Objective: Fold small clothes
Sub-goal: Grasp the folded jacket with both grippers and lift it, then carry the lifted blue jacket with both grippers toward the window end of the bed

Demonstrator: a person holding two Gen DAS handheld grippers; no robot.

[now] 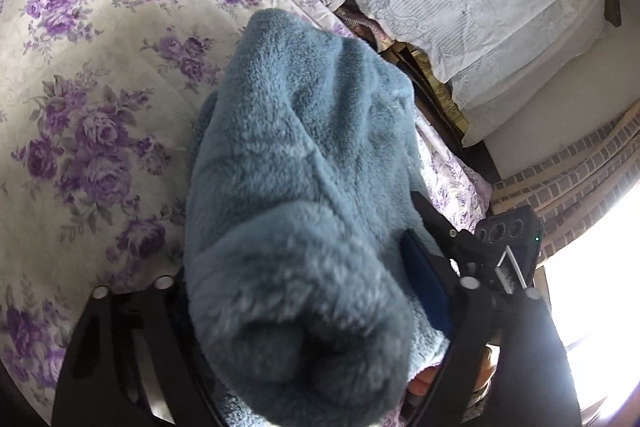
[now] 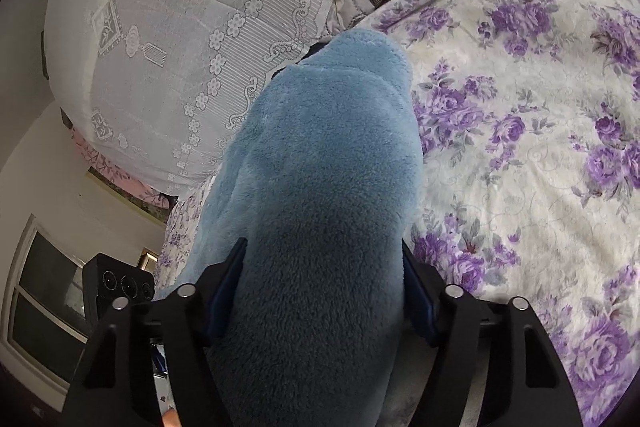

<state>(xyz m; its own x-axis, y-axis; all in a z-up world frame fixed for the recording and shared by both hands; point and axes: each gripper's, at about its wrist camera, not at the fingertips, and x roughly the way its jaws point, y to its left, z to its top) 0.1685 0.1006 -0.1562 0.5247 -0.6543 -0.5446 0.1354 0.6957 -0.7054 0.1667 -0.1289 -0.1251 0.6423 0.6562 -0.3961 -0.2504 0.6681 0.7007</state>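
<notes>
A thick blue fleece garment (image 1: 296,187) fills the middle of both wrist views, bunched into a long roll above a bed spread with a purple-flowered sheet (image 1: 80,99). Its far end reaches toward a white lace cover (image 2: 180,27) draped over bedding at the far side of the bed.

The right gripper (image 2: 322,291) has its fingers (image 2: 228,283) set wide, one on each side of the roll. Their blue pads press against the fleece, so it has hold of the garment. The left gripper (image 1: 304,307) also stands wide, with the fleece bulging between its fingers. The right-hand pad touches the cloth. The left-hand finger is buried under the fleece, so a firm hold on that side is likely but hard to confirm.

The likely risk is slippage. The fleece is bulky and springy, and each gripper clamps a fat bundle rather than a single edge. Inner layers could slide out, or the roll could sag and unfold onto the bed, leaving an uneven fold.

Much is hidden. The garment's shape, sleeves and hems cannot be made out, nor how many layers are gathered. Whether the far end touches the bed is unclear. The near edge of each view is blocked by black gripper frames, with only a sliver of a hand (image 1: 424,383) showing.
</notes>
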